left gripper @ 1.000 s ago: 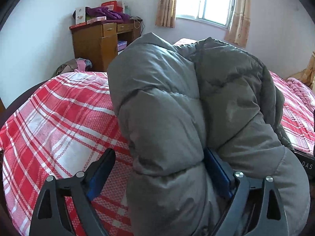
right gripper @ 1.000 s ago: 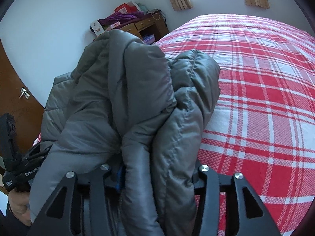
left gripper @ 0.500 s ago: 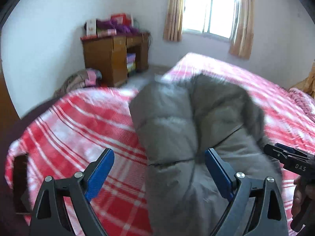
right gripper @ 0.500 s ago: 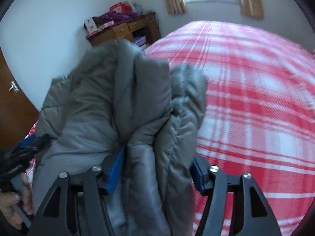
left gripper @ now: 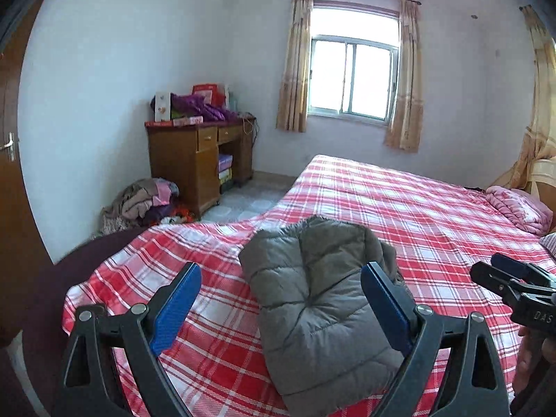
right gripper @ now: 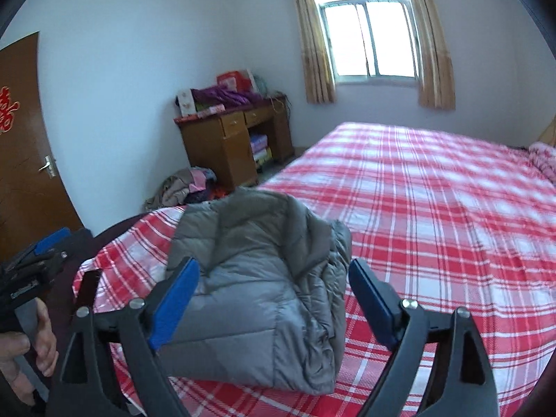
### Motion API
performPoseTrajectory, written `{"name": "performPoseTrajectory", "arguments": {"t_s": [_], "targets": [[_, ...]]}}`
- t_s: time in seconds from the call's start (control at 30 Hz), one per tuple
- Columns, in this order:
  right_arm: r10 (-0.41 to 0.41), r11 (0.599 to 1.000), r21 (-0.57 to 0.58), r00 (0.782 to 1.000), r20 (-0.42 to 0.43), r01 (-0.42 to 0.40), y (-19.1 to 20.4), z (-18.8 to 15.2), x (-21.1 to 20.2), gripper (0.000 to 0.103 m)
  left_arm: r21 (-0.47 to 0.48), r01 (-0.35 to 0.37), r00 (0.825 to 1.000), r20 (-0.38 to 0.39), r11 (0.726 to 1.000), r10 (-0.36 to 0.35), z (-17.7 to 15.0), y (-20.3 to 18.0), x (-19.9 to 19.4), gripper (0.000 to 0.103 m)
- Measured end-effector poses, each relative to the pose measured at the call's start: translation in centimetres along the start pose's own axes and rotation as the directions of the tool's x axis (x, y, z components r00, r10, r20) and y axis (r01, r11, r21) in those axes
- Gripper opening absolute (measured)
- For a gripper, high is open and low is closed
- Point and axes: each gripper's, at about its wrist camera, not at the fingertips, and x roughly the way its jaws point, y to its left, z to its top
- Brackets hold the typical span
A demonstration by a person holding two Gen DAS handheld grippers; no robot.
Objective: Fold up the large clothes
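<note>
A grey puffer jacket (left gripper: 323, 299) lies folded into a compact bundle on the near corner of the red plaid bed (left gripper: 417, 208); it also shows in the right wrist view (right gripper: 257, 278). My left gripper (left gripper: 281, 299) is open and empty, raised above and behind the jacket. My right gripper (right gripper: 274, 295) is open and empty, also held above the jacket. The right gripper shows at the right edge of the left wrist view (left gripper: 514, 285), and the left gripper shows at the left edge of the right wrist view (right gripper: 31, 271).
A wooden desk (left gripper: 198, 160) with boxes and purple cloth on top stands by the far wall. A heap of clothes (left gripper: 142, 201) lies on the floor beside it. A pink blanket (left gripper: 517, 205) lies at the bed's far right. A brown door (right gripper: 24, 160) is at left.
Both grippers let go of the jacket and pulled back and up. The jacket, held up before, now rests on the bed.
</note>
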Motion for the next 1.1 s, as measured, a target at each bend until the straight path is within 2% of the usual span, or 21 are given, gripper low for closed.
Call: {"name": "performPoseTrajectory", "arguments": {"t_s": [0.3, 1.1], "targets": [[0.012, 0.999, -0.033, 0.999, 0.05, -0.01, 1.9, 0.2, -2.2, 0.09, -0.007, 0.013, 1.0, 0.019, 1.0, -0.013, 0.2, 0.1, -0.9, 0.093], [0.031, 0.999, -0.025, 0.998, 0.046, -0.03, 2.0, -0.4, -2.3, 0.09, 0.0, 0.011, 1.0, -0.002, 1.0, -0.011, -0.2, -0.4, -0.1, 0.093]]}}
